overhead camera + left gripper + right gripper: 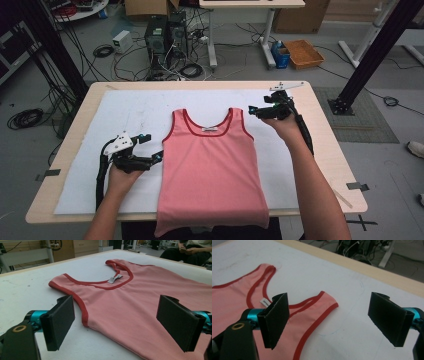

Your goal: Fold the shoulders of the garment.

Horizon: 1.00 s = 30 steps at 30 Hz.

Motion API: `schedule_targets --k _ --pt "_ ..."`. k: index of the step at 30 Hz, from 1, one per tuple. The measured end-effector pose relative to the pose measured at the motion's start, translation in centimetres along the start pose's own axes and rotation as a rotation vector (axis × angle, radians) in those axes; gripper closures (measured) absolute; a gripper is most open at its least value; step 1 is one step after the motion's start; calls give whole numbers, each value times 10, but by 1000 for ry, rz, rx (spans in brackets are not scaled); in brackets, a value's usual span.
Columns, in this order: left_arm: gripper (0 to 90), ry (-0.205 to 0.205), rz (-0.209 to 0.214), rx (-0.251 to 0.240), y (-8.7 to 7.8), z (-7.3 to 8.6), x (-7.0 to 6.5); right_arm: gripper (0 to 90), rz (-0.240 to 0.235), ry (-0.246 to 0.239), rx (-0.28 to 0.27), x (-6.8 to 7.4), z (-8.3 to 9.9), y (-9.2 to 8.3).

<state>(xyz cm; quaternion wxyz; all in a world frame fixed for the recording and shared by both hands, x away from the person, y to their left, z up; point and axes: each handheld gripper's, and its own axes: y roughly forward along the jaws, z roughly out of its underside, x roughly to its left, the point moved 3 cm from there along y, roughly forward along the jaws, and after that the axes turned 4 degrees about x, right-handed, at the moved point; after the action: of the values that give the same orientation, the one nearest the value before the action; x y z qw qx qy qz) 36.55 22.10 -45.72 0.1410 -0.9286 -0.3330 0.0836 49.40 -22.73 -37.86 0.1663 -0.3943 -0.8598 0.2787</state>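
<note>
We have the pink top (210, 165) flat mid-table, hem over the near edge. Left gripper (156, 158) and right gripper (253, 110) flank it, jaws apart; grasping seems next, probably its left side and right strap.

Site: lab / robotics workshop, not a home. Evidence: bare grey floor (65, 150) w/ loose cables (25, 119) running across it; two PC towers (165, 35) on floor behind table, wired up; black metal frame posts (385, 45) either side, bolted-type feet; tape marks (361, 222) on floor. Work table (325, 150) w/ white mat (125, 110). Further desk (250, 4), cardboard boxes (145, 7), orange tray (303, 53) at rear. Left gripper view: seated person (187, 251) in background, more benches.
</note>
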Motion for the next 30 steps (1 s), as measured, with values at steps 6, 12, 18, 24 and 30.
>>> schedule_targets --k 6,12,18,24,30 --pt "151 7 -3 5 0 0 -1 171 13 5 46 -6 -8 21" --pt "151 8 -3 5 0 0 -1 171 12 13 91 -6 -14 41" --pt "152 6 -3 4 0 0 -1 171 -3 14 112 -4 -19 57" --pt "151 8 -3 4 0 0 -1 171 2 16 135 -3 -18 72" --pt "151 11 -3 2 1 0 -2 171 4 25 178 -5 -13 84"
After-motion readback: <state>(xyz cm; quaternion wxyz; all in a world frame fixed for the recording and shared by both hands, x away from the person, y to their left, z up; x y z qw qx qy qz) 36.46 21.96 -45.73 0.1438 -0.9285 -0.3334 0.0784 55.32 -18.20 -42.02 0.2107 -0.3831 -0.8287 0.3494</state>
